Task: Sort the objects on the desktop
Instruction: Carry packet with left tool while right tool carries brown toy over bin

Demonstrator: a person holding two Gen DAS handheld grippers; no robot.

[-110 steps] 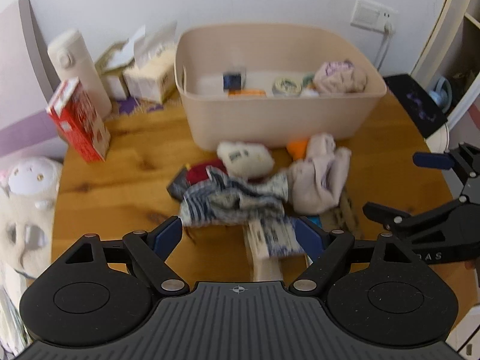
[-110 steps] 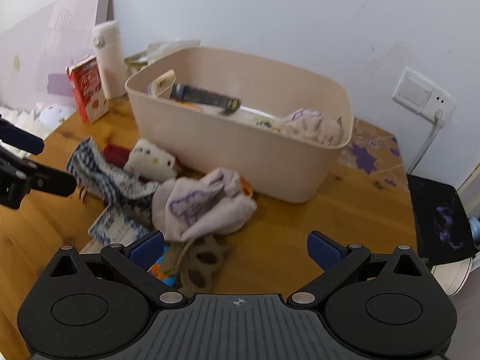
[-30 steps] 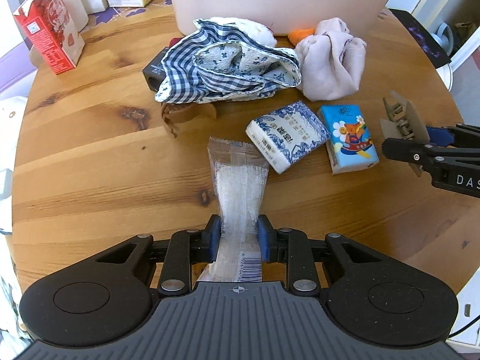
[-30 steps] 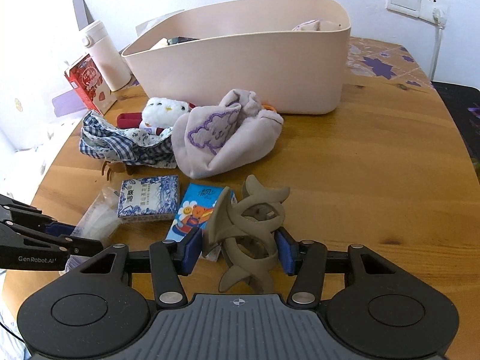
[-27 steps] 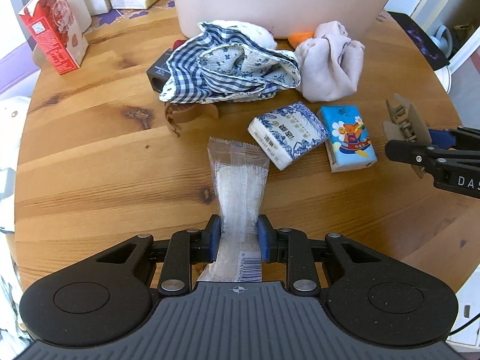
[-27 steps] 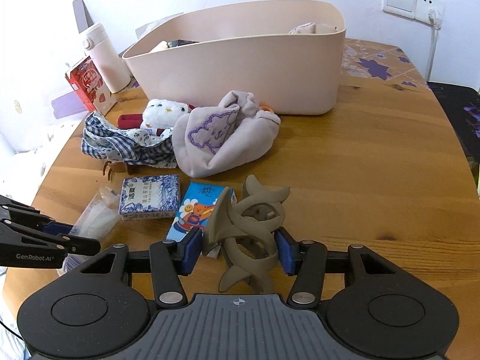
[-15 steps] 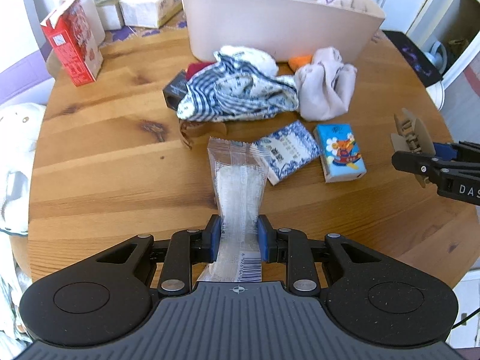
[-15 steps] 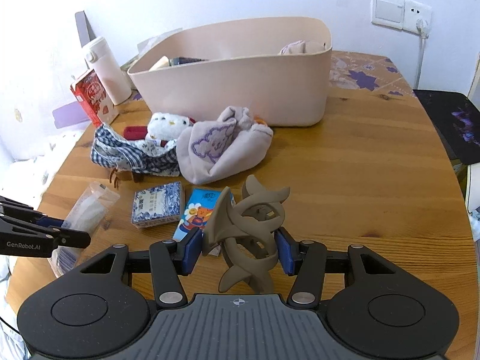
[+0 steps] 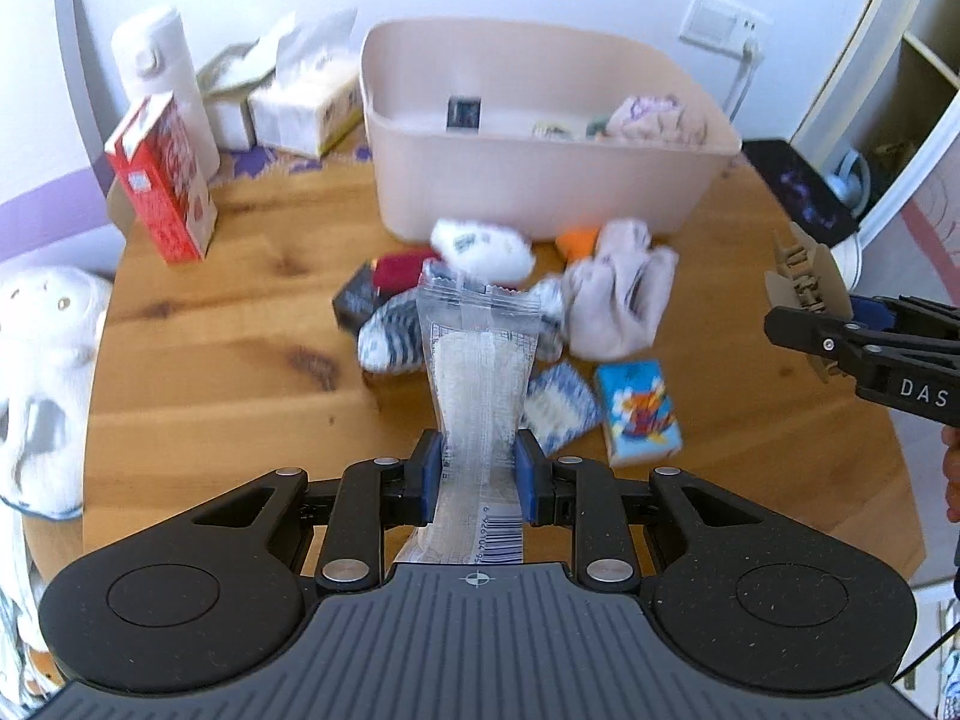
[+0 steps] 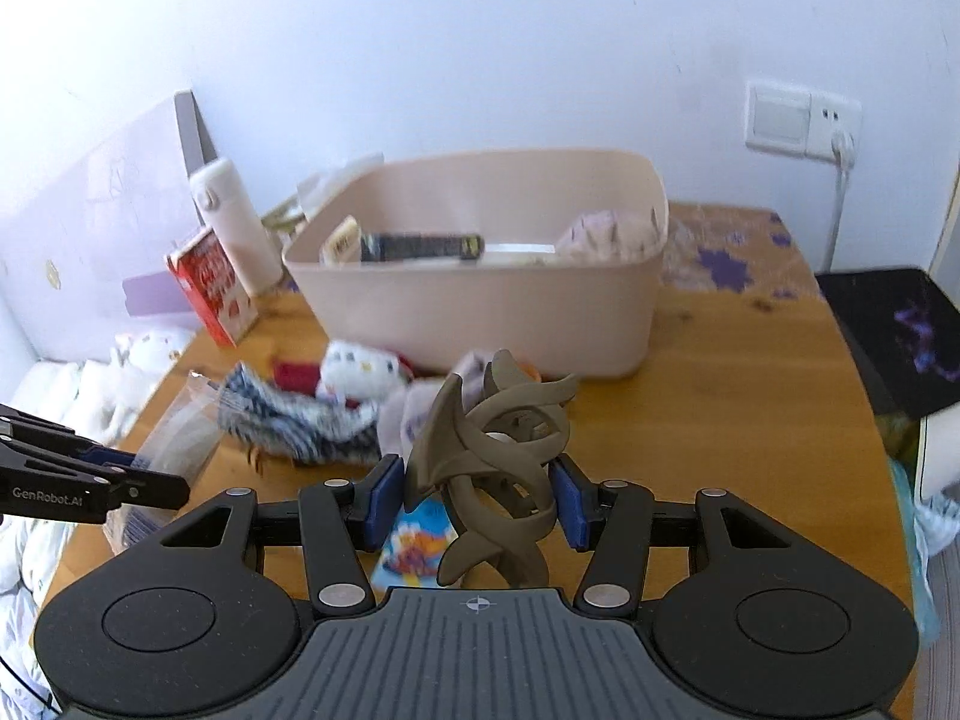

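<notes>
My left gripper (image 9: 478, 471) is shut on a clear plastic packet (image 9: 480, 372) and holds it up above the wooden table (image 9: 228, 324). My right gripper (image 10: 474, 501) is shut on a brown hair claw clip (image 10: 498, 450), also lifted; the clip shows in the left wrist view (image 9: 807, 282). The beige bin (image 9: 540, 180) stands at the back of the table and holds several items. In front of it lie a checked cloth (image 9: 390, 336), a pale purple cloth (image 9: 618, 300), a white plush (image 9: 480, 243), a blue-white tissue pack (image 9: 561, 402) and a cartoon tissue pack (image 9: 639, 411).
A red carton (image 9: 165, 180), a white bottle (image 9: 159, 72) and tissue boxes (image 9: 300, 108) stand at the back left. A white plush toy (image 9: 42, 372) lies off the table's left edge. A black stool (image 10: 894, 330) and a wall socket (image 10: 801, 120) are on the right.
Both grippers have risen and pulled back with their loads. The table items look smaller and the bin's inside has come into view.
</notes>
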